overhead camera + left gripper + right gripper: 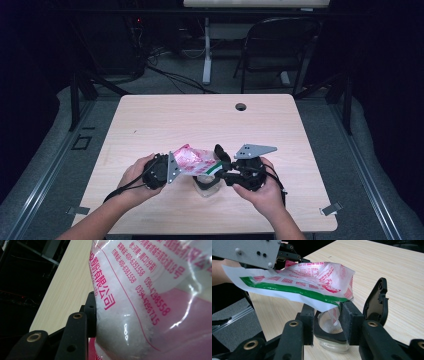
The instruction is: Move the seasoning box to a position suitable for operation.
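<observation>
High view — one pink-printed bag point(189, 160) clamped by left hand-held gripper point(172, 167), one glass jar point(206, 183) clamped by right hand-held gripper point(220, 172).

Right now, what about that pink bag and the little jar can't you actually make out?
- Jar: its lower wall and base, right gripper view, hidden by the right gripper clamped around its mouth.
- Bag: its right side, left gripper view, cut by the edge.
- Left gripper: its second jaw, left gripper view, behind the bag.
- Whether granules are falling: bag mouth too small.
</observation>
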### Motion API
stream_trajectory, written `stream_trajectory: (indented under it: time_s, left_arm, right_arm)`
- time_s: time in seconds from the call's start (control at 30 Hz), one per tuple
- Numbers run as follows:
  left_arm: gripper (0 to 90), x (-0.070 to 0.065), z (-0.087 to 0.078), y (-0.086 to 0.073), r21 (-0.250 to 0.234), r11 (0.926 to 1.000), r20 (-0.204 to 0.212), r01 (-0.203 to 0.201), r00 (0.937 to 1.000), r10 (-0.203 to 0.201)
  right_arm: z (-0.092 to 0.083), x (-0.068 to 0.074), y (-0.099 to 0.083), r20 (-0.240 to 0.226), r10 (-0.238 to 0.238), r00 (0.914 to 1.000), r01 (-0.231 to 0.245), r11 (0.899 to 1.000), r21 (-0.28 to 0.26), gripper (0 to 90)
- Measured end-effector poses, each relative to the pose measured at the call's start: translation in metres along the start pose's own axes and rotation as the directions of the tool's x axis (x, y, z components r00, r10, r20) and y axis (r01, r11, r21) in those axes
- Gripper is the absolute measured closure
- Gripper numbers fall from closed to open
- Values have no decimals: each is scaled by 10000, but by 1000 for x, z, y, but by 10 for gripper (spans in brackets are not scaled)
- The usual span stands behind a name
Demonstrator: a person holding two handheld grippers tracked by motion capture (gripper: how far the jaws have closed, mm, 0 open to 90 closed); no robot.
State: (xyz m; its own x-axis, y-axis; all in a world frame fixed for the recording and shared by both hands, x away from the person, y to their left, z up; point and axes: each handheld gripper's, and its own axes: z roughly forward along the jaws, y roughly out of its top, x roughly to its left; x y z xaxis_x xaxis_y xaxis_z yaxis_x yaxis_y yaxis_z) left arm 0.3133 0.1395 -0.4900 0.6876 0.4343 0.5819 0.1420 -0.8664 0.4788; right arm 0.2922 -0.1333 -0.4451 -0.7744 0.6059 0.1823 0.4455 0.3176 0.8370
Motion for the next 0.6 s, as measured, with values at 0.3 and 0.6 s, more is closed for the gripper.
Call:
stream_trajectory:
  time_s: [0.3, 0.6]
  left_arm:
    - [643, 3, 2, -4, 177, 9997, -93, -152, 9998, 154]
    - [643, 1, 3, -5, 152, 9996, -103, -233, 9997, 235]
  right_arm:
    - [0, 1, 0, 134, -128, 9998, 129, 9999, -57, 637]
    - [2, 6, 1, 504, -724, 9961, 725, 9974, 11, 588]
